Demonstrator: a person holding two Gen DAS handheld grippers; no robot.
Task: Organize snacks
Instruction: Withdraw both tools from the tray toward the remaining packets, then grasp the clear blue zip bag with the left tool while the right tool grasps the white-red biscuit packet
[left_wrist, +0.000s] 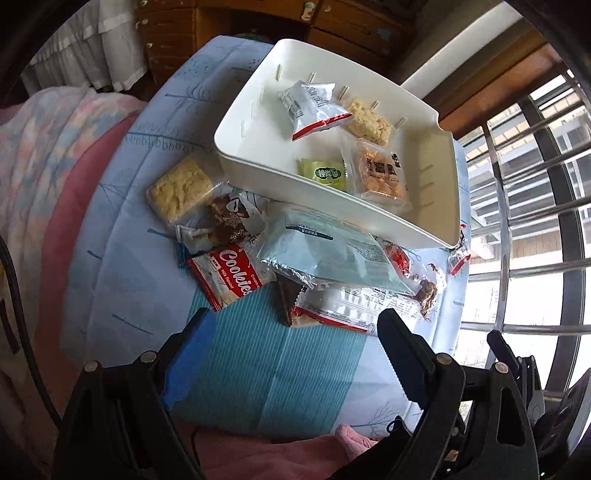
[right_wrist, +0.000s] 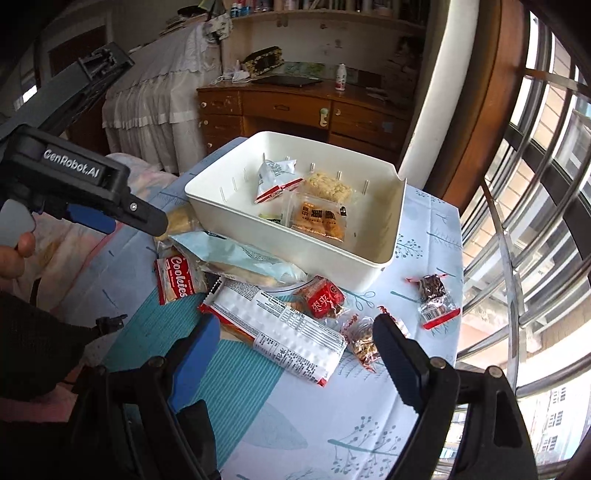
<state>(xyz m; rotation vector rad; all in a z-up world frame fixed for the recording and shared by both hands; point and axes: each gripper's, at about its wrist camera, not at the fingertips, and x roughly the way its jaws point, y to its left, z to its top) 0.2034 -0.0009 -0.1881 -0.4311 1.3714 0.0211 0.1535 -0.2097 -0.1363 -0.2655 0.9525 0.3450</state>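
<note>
While both grippers hang above the cloth-covered table, the left gripper and right gripper each stand wide apart, gripping nothing. White bin already contains four wrapped snacks. Loose packets, including the Cookies pack, lie just beside its near wall.

A white bin sits on the blue-patterned desk, holding four packets – a silver sachet, a pale crispy bar, an orange biscuit pack and a green one (half hidden). In front lie loose snacks: a red Cookies pack, a pale blue bag, a long white wrapper.
</note>
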